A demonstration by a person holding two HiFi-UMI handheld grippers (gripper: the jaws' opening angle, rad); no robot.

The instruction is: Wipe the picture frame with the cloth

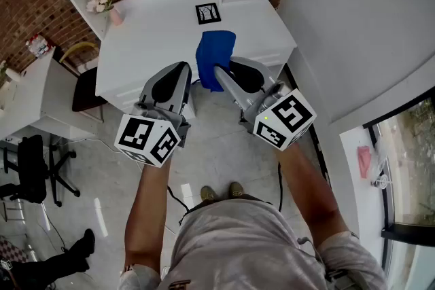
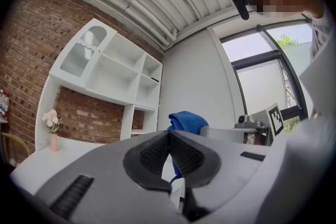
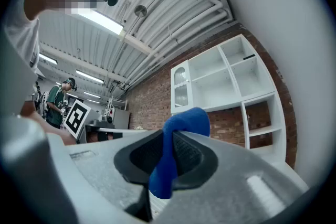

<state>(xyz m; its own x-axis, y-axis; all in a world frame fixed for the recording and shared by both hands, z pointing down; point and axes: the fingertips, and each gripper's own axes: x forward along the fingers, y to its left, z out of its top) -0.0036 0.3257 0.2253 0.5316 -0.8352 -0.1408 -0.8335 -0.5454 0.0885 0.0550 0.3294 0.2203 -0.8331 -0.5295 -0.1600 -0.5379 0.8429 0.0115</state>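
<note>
The right claw (image 1: 221,75) is clenched on the blue cloth (image 1: 216,54), likely so it is ready to rub; the cloth is soft and bunched up, and is held in the air by the near edge of the white table (image 1: 156,30); the left claw (image 2: 169,136) is squeezed tight with nothing in it, maybe just waiting; the picture frame (image 1: 208,13) sits on the table at 12 o'clock from the cloth, near but apart; it is small and square, with a dark rim and a pale picture.
</note>
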